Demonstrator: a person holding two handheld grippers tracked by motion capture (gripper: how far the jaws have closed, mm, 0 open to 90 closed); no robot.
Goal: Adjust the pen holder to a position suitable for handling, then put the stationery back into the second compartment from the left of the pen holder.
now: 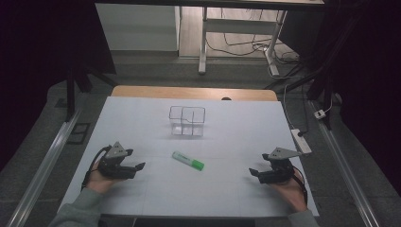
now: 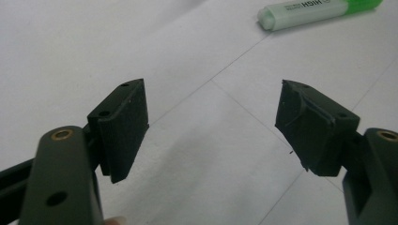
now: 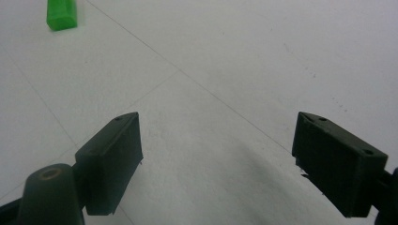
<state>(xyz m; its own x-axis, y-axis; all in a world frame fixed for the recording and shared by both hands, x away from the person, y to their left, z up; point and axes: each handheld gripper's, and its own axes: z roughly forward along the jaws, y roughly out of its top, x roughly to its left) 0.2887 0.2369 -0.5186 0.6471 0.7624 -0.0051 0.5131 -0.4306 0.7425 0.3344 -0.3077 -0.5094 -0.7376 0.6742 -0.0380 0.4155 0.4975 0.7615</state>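
A green highlighter (image 1: 188, 161) lies flat in the middle of the white table sheet (image 1: 227, 142), its white end toward the left. Behind it stands a clear, divided plastic holder (image 1: 187, 121), with nothing visible inside. My left gripper (image 1: 140, 166) rests low at the left, open, jaws pointing right toward the highlighter (image 2: 319, 10), nothing between them. My right gripper (image 1: 251, 172) rests at the right, open and empty, pointing left; the highlighter's green end (image 3: 61, 14) shows far ahead of it.
The white sheet covers a wooden table whose far edge (image 1: 194, 91) shows behind the holder. A power strip (image 1: 301, 140) and cable lie at the table's right edge. Desk legs and cables stand on the floor beyond.
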